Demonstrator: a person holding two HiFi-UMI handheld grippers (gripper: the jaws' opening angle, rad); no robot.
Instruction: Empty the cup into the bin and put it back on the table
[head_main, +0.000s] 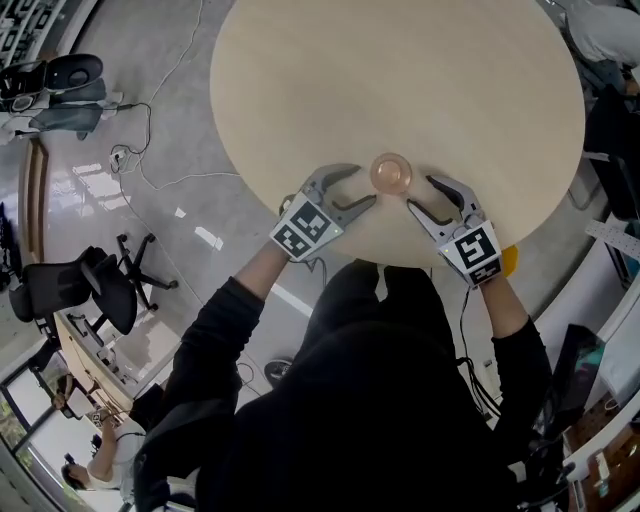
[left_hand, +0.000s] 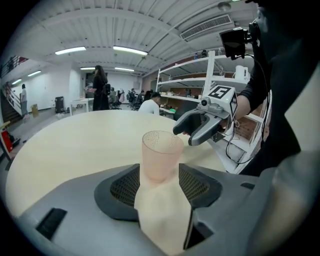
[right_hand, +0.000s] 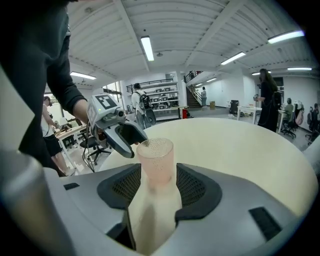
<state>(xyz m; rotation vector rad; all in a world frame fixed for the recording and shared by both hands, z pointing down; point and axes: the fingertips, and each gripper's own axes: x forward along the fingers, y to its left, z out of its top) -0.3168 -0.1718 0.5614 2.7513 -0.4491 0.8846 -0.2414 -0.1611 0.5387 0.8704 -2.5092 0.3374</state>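
A translucent pink cup (head_main: 391, 173) stands upright near the front edge of the round pale wooden table (head_main: 400, 80); it looks empty. My left gripper (head_main: 362, 186) lies just left of it and is open, its tips a little short of the cup's wall. On the other side, my right gripper (head_main: 421, 192) is open too, tips close to the cup. In the left gripper view the cup (left_hand: 160, 155) rises right ahead of the wide jaws, with the right gripper (left_hand: 200, 127) behind it. The right gripper view shows the cup (right_hand: 155, 161) the same way, left gripper (right_hand: 120, 132) beyond.
The table's rim runs just under both grippers, against my body. A black office chair (head_main: 110, 290) and loose cables (head_main: 150, 170) are on the floor to the left. Shelving (left_hand: 200, 75) and standing people (left_hand: 99, 87) are far behind the table.
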